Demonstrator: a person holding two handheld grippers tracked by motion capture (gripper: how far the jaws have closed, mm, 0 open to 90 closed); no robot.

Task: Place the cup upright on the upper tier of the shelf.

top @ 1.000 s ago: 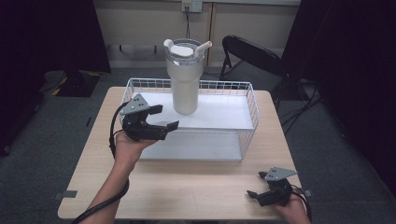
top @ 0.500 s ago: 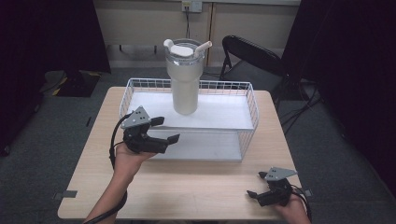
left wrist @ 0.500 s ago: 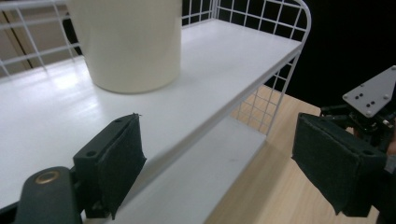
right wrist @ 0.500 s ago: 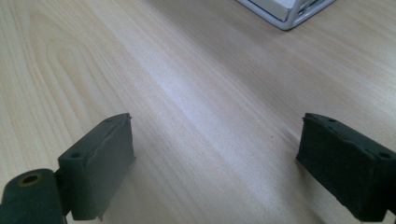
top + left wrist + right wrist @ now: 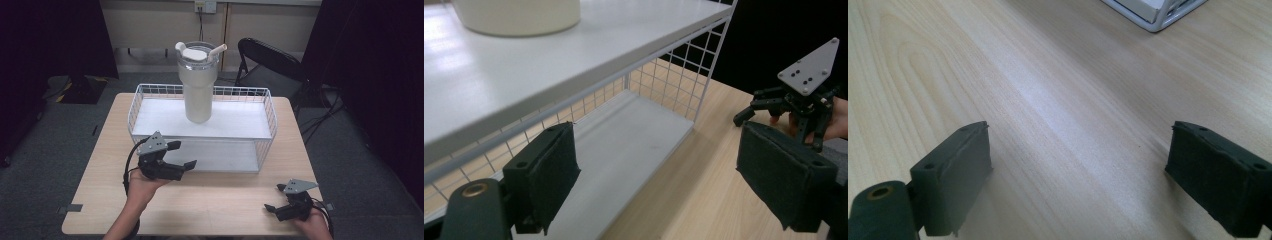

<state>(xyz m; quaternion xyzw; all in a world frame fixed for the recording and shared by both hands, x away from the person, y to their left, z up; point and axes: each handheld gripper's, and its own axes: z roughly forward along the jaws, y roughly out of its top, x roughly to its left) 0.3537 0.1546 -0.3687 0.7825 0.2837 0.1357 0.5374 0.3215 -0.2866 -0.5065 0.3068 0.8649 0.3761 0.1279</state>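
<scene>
A cream tumbler (image 5: 198, 82) with a lid and straw stands upright on the top shelf of a white two-tier wire rack (image 5: 270, 117); its base (image 5: 516, 12) shows in the left gripper view. My left gripper (image 5: 183, 155) hovers just in front of the rack's near left side, open and empty. In its own view the left gripper (image 5: 664, 175) faces the lower shelf (image 5: 634, 135). My right gripper (image 5: 274, 197) rests low at the table's near right corner, open, with bare wood between the jaws (image 5: 1083, 175). It also appears in the left gripper view as the right gripper (image 5: 764, 107).
The wooden table (image 5: 215, 200) has free room in front of the rack. A corner of the rack (image 5: 1153, 12) shows far off in the right gripper view. A black folding chair (image 5: 270, 60) stands behind the table at the right.
My left gripper has come down and toward the near edge, slightly right, from beside the top shelf to the front of the rack. The right gripper has stayed put.
</scene>
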